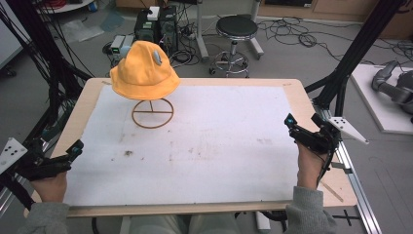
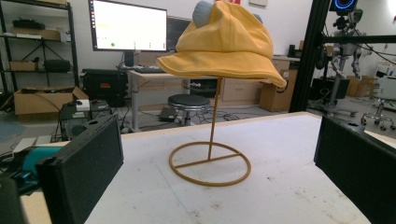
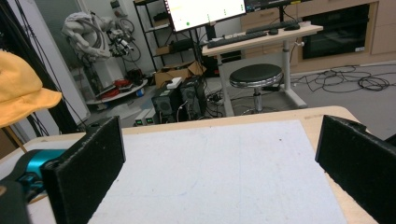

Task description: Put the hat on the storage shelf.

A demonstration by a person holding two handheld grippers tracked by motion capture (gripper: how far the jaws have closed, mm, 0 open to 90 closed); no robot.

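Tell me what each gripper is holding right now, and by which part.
Nothing is held. The left gripper and right gripper are both open and empty; the yellow fabric bucket hat sits untouched on its wire stand.

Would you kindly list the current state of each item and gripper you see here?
Yellow fabric bucket hat: perched on its stand, untouched.
Thin gold wire hat stand: upright on the white table cover.
Left gripper: open, holding nothing.
Right gripper: open, holding nothing.
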